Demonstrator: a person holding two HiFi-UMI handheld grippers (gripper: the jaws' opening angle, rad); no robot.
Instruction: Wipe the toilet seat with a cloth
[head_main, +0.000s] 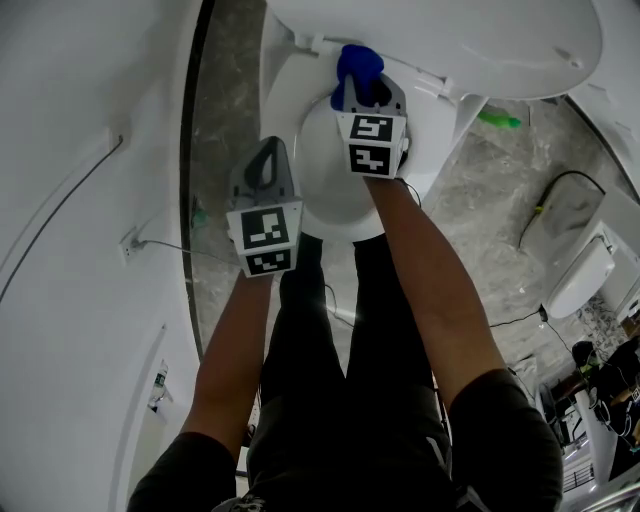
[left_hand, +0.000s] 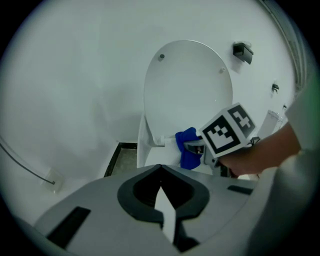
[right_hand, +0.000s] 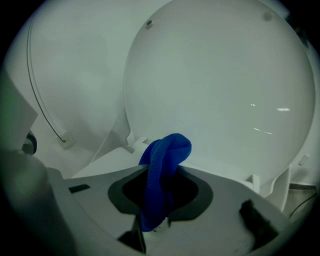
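Over the back of the toilet seat (head_main: 432, 130), near the hinges, my right gripper (head_main: 365, 95) pinches a bunched blue cloth (right_hand: 162, 165) just below the raised lid (right_hand: 225, 100). Can't tell if cloth touches seat. My left gripper (left_hand: 161, 175) has jaws pressed together, empty, hanging by the seat's left edge.

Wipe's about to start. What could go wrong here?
1. The bunched blue cloth sticks out of the right gripper as a narrow wad: hard jaws might scrape the white toilet seat.
2. It sits close to the hinge of the raised white lid and could snag there.
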